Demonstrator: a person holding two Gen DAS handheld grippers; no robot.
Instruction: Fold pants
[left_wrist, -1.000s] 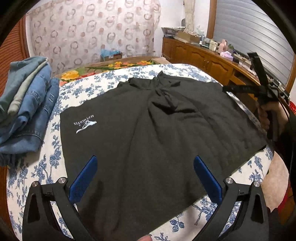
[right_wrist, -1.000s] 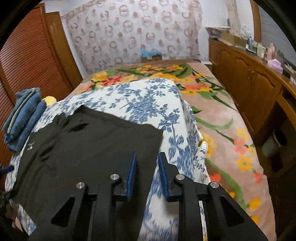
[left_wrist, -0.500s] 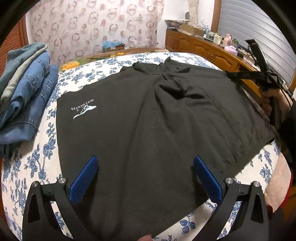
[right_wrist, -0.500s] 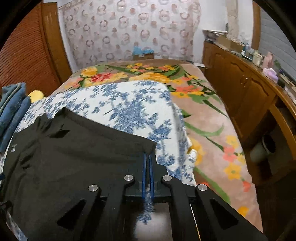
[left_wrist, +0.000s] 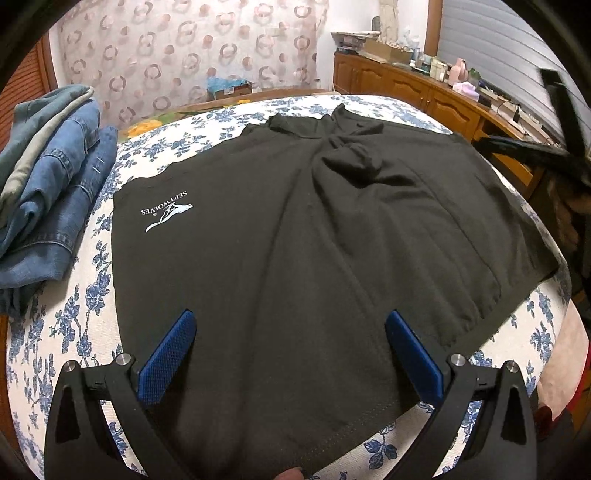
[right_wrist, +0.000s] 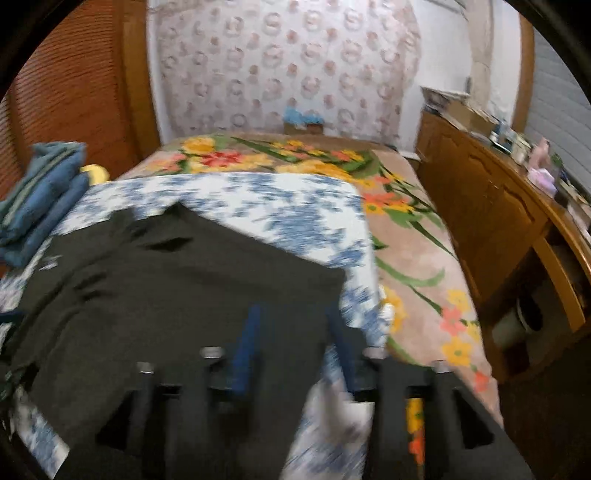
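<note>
Found the black pants (left_wrist: 295, 240) spread flat and wide across the blue-flowered bedspread (left_wrist: 74, 314), white logo toward the left side, a bunched ridge of creases near the far middle, near hem lying at the bed's front edge. Noted a stack of folded jeans (left_wrist: 48, 177) just beside them on the left, not touching the work. Held nothing in the left gripper (left_wrist: 291, 354): blue pads stood wide apart above the near hem, cloth showing under and between them but no pad pressing on it. Saw the right gripper (right_wrist: 293, 339) through heavy blur at the pants' right edge, jaws about half apart and only just opened; dark cloth lay below the gap, yet nothing looked pinched, so took it as released. Judged the fabric light, thin and limp, a knit that drapes, stretches a little and keeps no shape once lifted; not fragile, not slippery against the rubbery pads, though likely to drag on the bedspread and pull it into wrinkles. Reckoned a single-point lift would let the rest sag and twist. Thought best to take hold at two matching points on one edge, at the stitched hem or side seam where the layers are thickest, pinching every layer together, then to carry that edge over low and even. Expected the creased middle to need smoothing flat before any fold would sit clean.
</note>
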